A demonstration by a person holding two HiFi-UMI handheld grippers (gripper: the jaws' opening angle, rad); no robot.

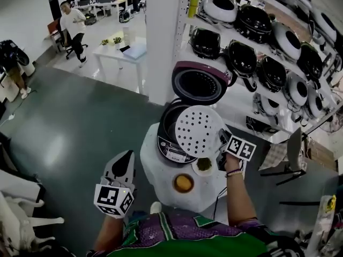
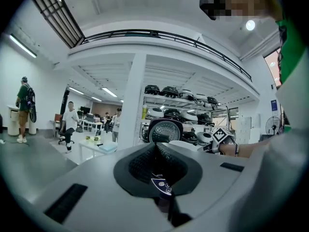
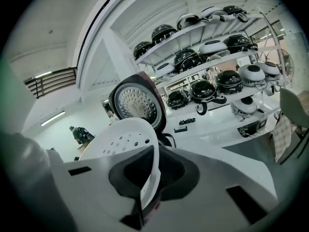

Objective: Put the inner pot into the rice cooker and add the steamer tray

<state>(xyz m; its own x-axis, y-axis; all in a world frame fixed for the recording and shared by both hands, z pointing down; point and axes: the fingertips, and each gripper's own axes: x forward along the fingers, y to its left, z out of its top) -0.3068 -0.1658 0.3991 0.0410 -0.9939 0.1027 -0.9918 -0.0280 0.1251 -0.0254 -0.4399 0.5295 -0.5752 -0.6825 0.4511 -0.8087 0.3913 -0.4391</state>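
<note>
You're clamping the right gripper jaws on the rim of the steamer tray, holding it tilted over the open rice cooker at frame centre. Your left gripper is hovering lower left, jaws pressed together, empty.

The inside of the rice cooker is largely hidden by the steamer tray; what lies within cannot be told. The shelf is cut off at two o'clock.
</note>
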